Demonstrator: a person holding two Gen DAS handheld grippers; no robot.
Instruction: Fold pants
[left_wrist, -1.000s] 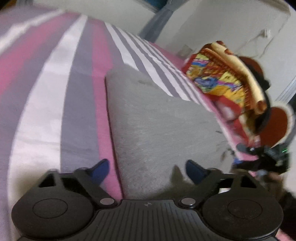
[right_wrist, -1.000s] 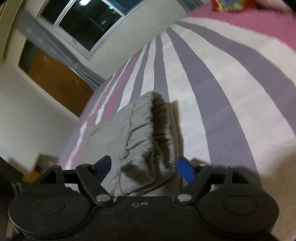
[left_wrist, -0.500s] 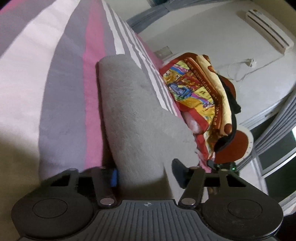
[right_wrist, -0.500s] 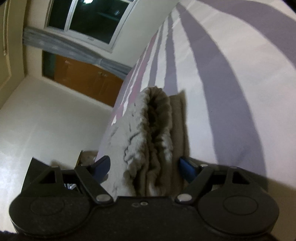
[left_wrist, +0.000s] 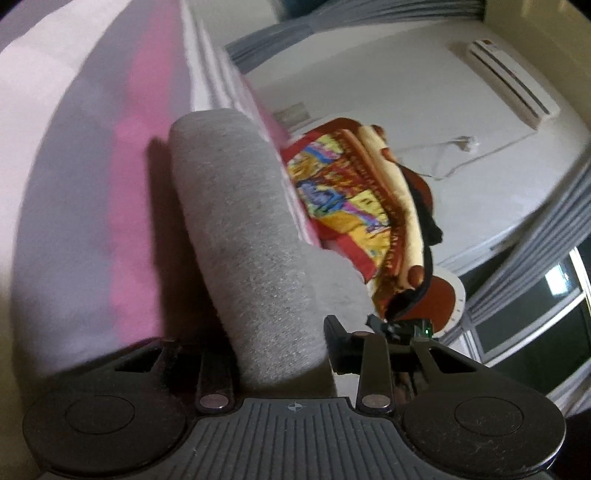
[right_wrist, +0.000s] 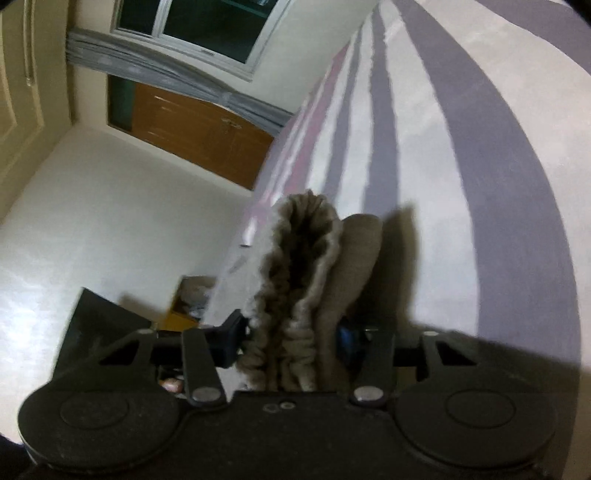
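With jaws just closing, left gripper (left_wrist: 280, 343) pinches the gray pants (left_wrist: 251, 236) leg fold, and right gripper (right_wrist: 291, 339) squeezes the bunched waistband (right_wrist: 303, 258) between its fingers. Pants lie on the striped bed (right_wrist: 461, 147), beside a colorful blanket (left_wrist: 354, 199).

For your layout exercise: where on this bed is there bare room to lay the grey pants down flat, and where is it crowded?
Bare: the striped bedspread beyond the right tool, towards the window wall, and the pink and grey stripes on the pants' open side. Crowded: the colourful folded blanket pile lies close along the pants' other side in the left view.
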